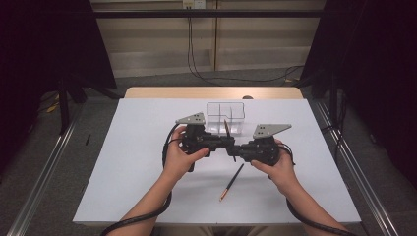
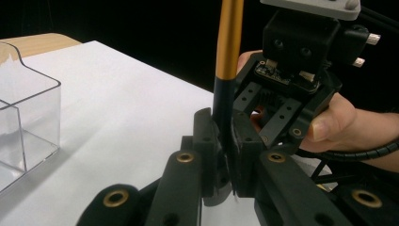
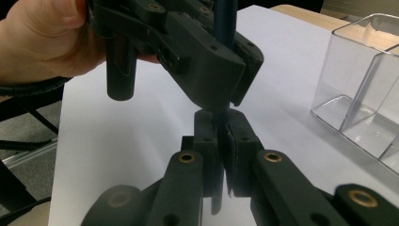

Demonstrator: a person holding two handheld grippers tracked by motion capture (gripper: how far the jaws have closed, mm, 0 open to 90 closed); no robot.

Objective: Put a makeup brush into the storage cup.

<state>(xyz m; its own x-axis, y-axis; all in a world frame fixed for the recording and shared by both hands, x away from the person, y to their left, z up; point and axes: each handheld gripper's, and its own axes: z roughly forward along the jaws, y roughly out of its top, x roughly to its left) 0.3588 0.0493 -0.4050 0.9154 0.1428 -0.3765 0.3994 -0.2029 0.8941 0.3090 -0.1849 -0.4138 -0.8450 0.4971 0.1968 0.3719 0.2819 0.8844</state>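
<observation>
High view shows the two claws meeting nose to nose over the middle of the white bench (image 1: 123,167), the left claw (image 1: 227,141) coming in from one side and the right claw (image 1: 235,149) from the other, each gripped in a hand. Between them stands a thin dark brush (image 1: 227,129), tilted a little off upright, its top end rising just in front of the clear box (image 1: 225,117).

Left gripper view puts it close: the left claw (image 2: 225,155) is pinched tight on the black lower part of the brush (image 2: 229,42), whose orange-gold shaft climbs out of the top of the picture. Just behind it sit the other claw and the fingers that carry it.

Right gripper view tells the same from the other side: the right claw (image 3: 222,141) is clamped on the brush (image 3: 225,23) low down, with the left claw gripping the same stem just above.

A second brush (image 1: 231,182), dark with an orange tip, lies flat on the bench nearer the person, well apart from the claws. The clear box has dividing walls and stands beyond the claws, toward the far edge.
</observation>
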